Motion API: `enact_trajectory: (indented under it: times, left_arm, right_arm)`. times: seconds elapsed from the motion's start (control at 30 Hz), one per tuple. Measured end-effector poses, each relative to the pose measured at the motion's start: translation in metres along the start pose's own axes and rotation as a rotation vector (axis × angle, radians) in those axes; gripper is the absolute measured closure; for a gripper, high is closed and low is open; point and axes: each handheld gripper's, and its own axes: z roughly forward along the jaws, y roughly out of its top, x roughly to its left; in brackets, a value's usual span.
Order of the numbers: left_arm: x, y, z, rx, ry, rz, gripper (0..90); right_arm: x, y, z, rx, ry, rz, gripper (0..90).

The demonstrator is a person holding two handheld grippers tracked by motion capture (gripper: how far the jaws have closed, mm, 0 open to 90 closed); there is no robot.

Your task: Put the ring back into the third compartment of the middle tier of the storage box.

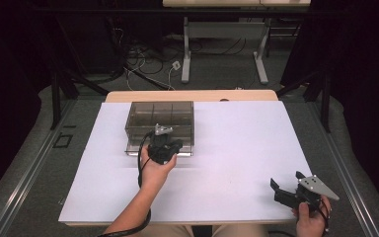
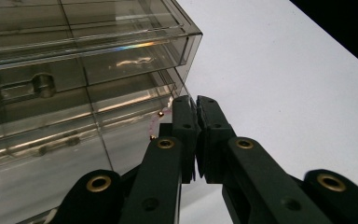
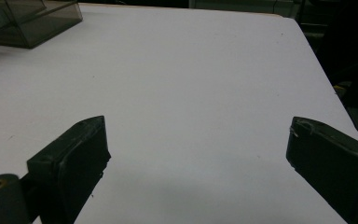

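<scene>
Fingers: left gripper pressed together at smoky clear plastic drawer box, right gripper spread, 4 o'clock | handling: likely light, rigid, slick, crackable | hold: front drawer edge

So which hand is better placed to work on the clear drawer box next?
Probably the left. The left gripper sits at the front of the clear drawer box, its fingers pressed together at the box's corner. The right gripper is open, far away over the table.

The smoky transparent plastic drawer box looks glossy and reflective; the white table surface is smooth and matt.
</scene>
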Motion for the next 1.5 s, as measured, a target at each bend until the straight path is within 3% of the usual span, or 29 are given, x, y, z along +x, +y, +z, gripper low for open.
enact_trajectory:
  times: [0.07,0.1,0.2,1.37,1.5]
  left_arm:
    - [-0.001,0.001,0.003,0.001,0.0,-0.004,87.0]
    - [-0.001,0.002,0.004,0.003,0.002,0.002,87.1]
    - [-0.002,0.003,0.008,0.003,0.0,-0.006,87.1]
    - [0.007,-0.001,0.025,0.016,0.019,-0.047,87.0]
    - [0.007,-0.001,0.026,0.015,0.021,-0.054,86.9]
  right_arm:
    - [0.0,0.0,0.0,0.001,-0.003,0.004,5.3]
    - [0.001,-0.001,0.003,-0.036,-0.012,0.009,5.3]
    - [-0.001,0.0,0.0,-0.001,0.0,0.002,5.3]
    - [0.0,0.0,0.0,0.004,-0.003,-0.009,5.4]
    - [0.001,-0.001,0.003,-0.036,-0.014,-0.003,5.4]
